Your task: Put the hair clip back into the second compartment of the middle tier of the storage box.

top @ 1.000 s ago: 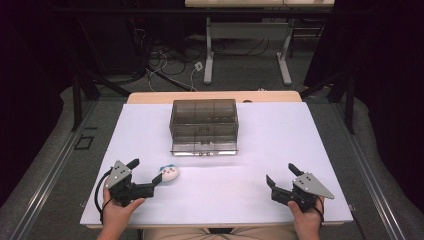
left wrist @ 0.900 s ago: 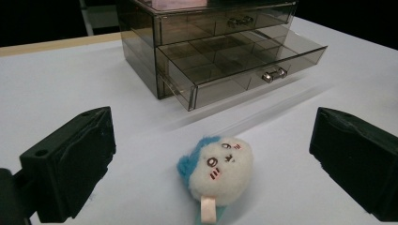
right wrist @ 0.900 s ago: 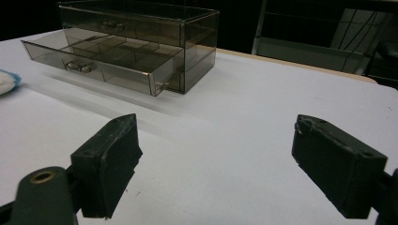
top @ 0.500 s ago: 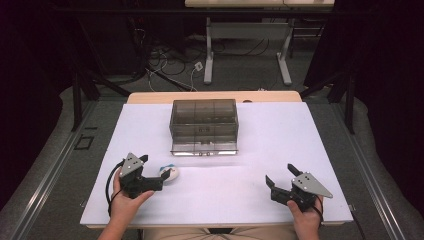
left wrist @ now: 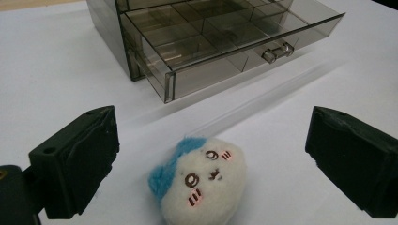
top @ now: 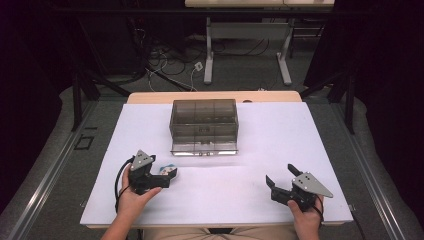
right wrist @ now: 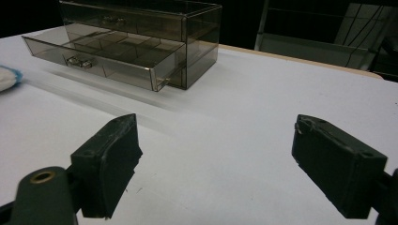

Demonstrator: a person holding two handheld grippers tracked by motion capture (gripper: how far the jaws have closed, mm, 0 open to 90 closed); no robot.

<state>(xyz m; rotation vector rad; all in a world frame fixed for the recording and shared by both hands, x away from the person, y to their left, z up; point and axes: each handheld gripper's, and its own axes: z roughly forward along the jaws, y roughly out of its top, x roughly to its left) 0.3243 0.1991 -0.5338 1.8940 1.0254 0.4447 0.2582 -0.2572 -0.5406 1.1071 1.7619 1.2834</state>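
Over the past second the left gripper (top: 167, 176) has swung in from the table's left edge and turned toward the plush (left wrist: 199, 185), so that the toy now lies between its spread jaws, while the right gripper (top: 281, 181) has kept its place near the front right corner. The plush, a small white figure with a blue tuft and a stitched face, rests on the white table (top: 280, 135) just in front of the smoky plastic drawer box (top: 203, 125), whose lower drawer (left wrist: 225, 42) is pulled out and shows empty compartments. Both grippers are released: the left one's jaws stand wide on either side of the toy without touching it, and the right one's jaws gape over bare tabletop. The likely trouble, judged from this stance, is a poor bite. The toy is soft and rounded, and it sits low and nearer the left jaw than the right, so a closing squeeze could nudge it sideways or pinch only the fuzz, letting it slip free on lifting. The left hand (top: 131, 197) grips its tool from behind, forearm angled in from the bottom edge, jaws pointing right and slightly forward. The right hand (top: 306, 216) holds its tool low, jaws aimed left toward the table's middle.
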